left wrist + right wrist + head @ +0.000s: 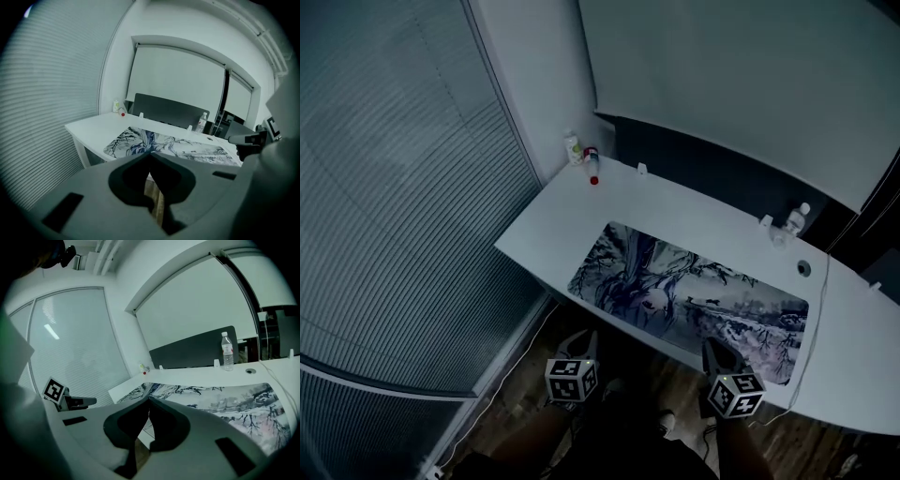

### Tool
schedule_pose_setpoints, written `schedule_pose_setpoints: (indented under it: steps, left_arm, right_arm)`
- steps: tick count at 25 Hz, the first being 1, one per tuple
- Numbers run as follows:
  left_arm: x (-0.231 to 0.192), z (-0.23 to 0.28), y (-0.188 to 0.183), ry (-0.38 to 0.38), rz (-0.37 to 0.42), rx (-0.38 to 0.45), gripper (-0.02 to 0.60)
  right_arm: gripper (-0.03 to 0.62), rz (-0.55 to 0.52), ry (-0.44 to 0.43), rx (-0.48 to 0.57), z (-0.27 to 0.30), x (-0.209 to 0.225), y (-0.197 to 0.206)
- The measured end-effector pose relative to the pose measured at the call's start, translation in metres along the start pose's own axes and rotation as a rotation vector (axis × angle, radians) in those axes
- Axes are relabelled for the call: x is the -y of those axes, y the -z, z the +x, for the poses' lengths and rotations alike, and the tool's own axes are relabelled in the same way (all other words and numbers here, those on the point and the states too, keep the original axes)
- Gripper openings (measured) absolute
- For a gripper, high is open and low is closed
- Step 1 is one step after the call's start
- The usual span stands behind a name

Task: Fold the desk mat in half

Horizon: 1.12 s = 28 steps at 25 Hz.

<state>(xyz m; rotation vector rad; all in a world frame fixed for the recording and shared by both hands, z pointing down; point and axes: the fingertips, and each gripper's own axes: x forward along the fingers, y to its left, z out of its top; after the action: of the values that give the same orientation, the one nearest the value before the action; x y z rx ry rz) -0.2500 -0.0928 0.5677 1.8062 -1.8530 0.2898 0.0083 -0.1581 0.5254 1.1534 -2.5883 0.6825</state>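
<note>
A long desk mat [694, 300] printed with an ink-style picture lies flat and unfolded along the front of a white desk [581, 211]. It also shows in the left gripper view as the mat [164, 143] and in the right gripper view as the mat [225, 404]. My left gripper [584, 343] hovers in front of the desk's near edge, short of the mat's left part, jaws shut and empty [150, 153]. My right gripper [712, 349] hangs before the mat's right part, jaws shut with nothing between them [149, 399].
A water bottle [797, 219] stands at the desk's back right, beside a cable hole [804, 268]. A small bottle [573, 148] and a red-capped item [593, 179] sit at the back left corner. A dark divider panel [722, 178] lines the desk's rear. Window blinds [403, 206] stand on the left.
</note>
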Motion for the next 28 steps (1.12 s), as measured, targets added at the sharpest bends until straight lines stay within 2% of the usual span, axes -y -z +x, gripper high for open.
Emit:
schedule_pose_setpoints:
  steps: [7,12,18,28]
  left_arm:
    - [-0.062,0.053,-0.014,-0.003,0.004,-0.031,0.011]
    - [-0.1,0.086,-0.018,-0.014,0.014,-0.072,0.103]
    - [-0.136,0.13,-0.009,-0.041,0.043,-0.141,0.163]
    - [-0.164,0.182,0.019,-0.024,0.179,-0.264,0.204]
  right_arm:
    - [0.021,0.011,0.06,-0.023,0.042,-0.013,-0.003]
    - [0.021,0.022,0.102,-0.044,0.067,-0.021,-0.003]
    - [0.021,0.043,0.141,-0.063,0.087,-0.024,0.003]
    - [0.021,0.08,0.201,-0.079,0.106,-0.025,0.01]
